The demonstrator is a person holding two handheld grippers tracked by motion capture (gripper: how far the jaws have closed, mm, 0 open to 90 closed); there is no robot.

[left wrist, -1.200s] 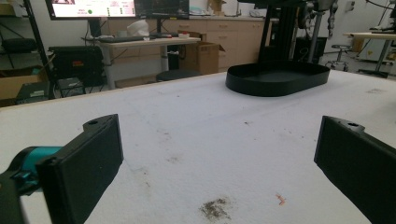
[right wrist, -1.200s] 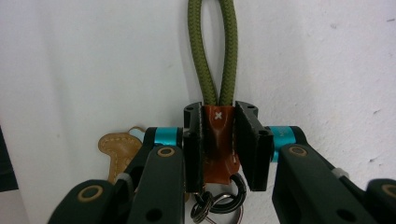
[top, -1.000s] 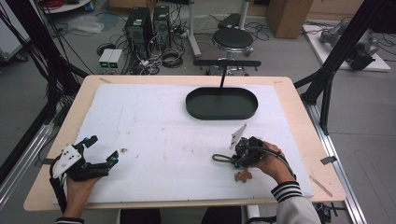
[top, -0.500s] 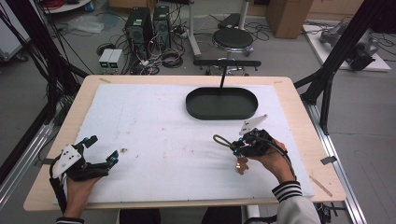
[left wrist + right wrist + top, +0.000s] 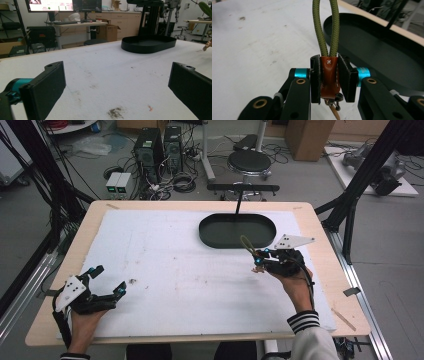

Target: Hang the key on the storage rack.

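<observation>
Strap (image 5: 328, 75): a brown leather tab with white stitching that binds the two ends of an olive-green cord loop (image 5: 325, 27). It sits pinched between the jaws of the right gripper (image 5: 329, 77), whose black pads press on the tab from both sides. The cord loop rises out past the jaw tips, away from the gripper. Small metal rings and a pale sliver hang from the tab's near end, down between the jaws.

In the high view, the right gripper (image 5: 261, 258) is held in a hand (image 5: 295, 282) above the white mat (image 5: 175, 265), and the cord arcs up from its tips. A black oval tray (image 5: 237, 230) lies just beyond those tips, on the far side of the mat. In the right gripper view the tray (image 5: 387, 50) spreads ahead and to the right of the jaws.

The left gripper (image 5: 107, 282) rests low at the mat's near left corner, well apart from the strap, its jaws spread wide with nothing between them. Ahead of it in the left gripper view lie a small dirt smudge (image 5: 115, 112) on the mat and, farther off to the right, the tray (image 5: 148, 43).
</observation>
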